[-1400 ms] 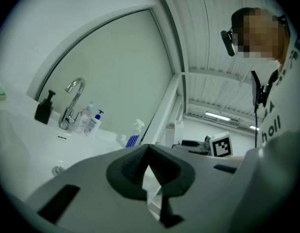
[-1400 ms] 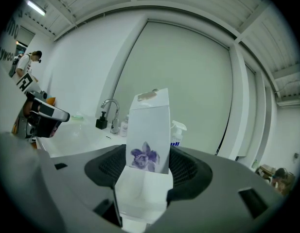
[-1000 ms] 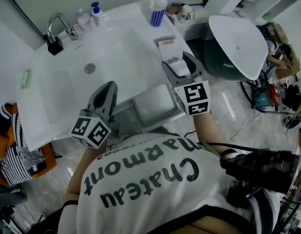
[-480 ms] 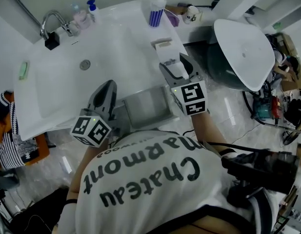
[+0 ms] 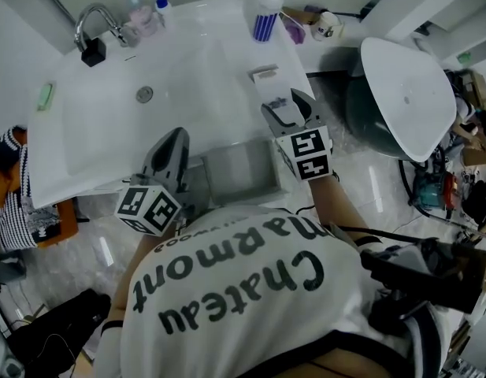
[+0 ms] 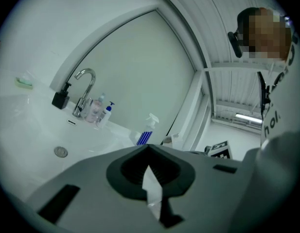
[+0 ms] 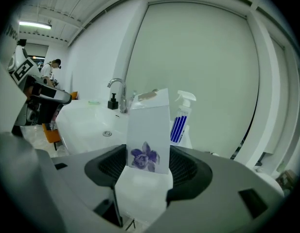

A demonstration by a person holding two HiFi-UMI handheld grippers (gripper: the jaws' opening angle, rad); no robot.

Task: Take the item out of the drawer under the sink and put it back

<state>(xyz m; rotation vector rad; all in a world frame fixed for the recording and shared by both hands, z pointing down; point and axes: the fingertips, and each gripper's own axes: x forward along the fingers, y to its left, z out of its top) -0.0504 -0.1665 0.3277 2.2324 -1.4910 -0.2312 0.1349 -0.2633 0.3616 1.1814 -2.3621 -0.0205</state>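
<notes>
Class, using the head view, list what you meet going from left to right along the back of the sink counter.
small green item → faucet → blue-capped pump bottle → blue-striped spray bottle

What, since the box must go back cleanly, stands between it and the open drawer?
Nothing visible. The right gripper holds the box just right of the open drawer, whose inside looks bare; the left gripper sits off to its left.

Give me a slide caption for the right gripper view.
Right hand-held gripper clamps a white carton with a purple flower print, white sink behind.
</notes>
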